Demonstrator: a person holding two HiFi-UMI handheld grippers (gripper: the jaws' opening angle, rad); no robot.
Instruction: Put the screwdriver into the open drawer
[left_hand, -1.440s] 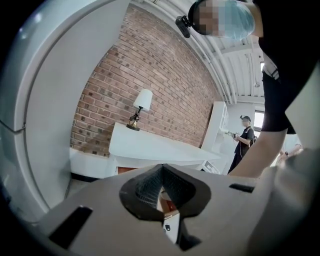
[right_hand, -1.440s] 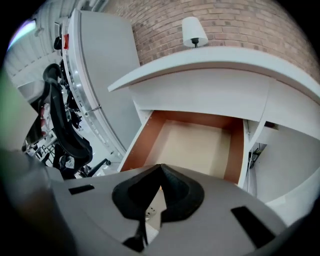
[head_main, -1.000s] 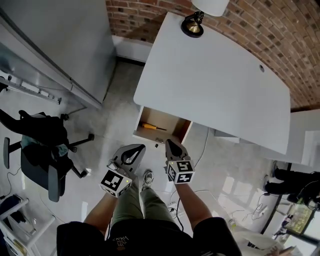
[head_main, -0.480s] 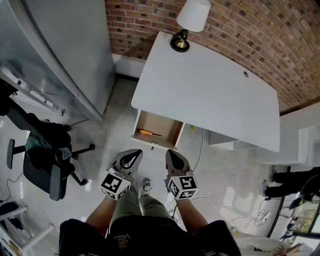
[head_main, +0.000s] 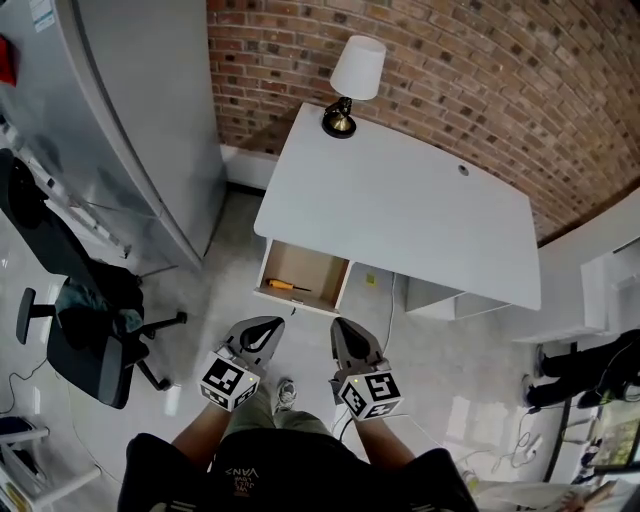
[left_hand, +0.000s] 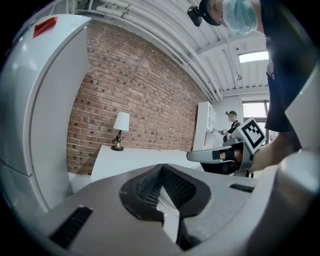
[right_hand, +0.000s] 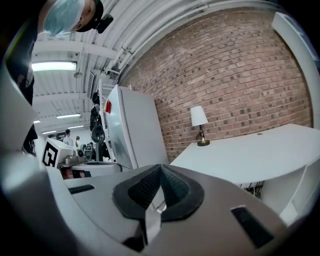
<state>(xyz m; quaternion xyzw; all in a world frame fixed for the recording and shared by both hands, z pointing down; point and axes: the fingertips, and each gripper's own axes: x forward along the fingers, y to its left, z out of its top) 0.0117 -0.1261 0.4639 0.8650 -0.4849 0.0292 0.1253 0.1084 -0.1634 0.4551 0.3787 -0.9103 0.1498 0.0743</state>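
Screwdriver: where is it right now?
In the head view, the screwdriver lies inside the open drawer under the white desk's left end, just beyond the left gripper.

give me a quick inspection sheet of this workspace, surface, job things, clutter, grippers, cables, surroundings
surface: white desk, bare apart from a lamp at its far left corner
job's things: screwdriver lying inside the open drawer
clutter: nothing seen
grippers: left gripper and right gripper both shut and empty, held short of the drawer
cables: white cable hanging to the floor under the desk
surroundings: brick wall behind, office chair and tall white cabinet at the left
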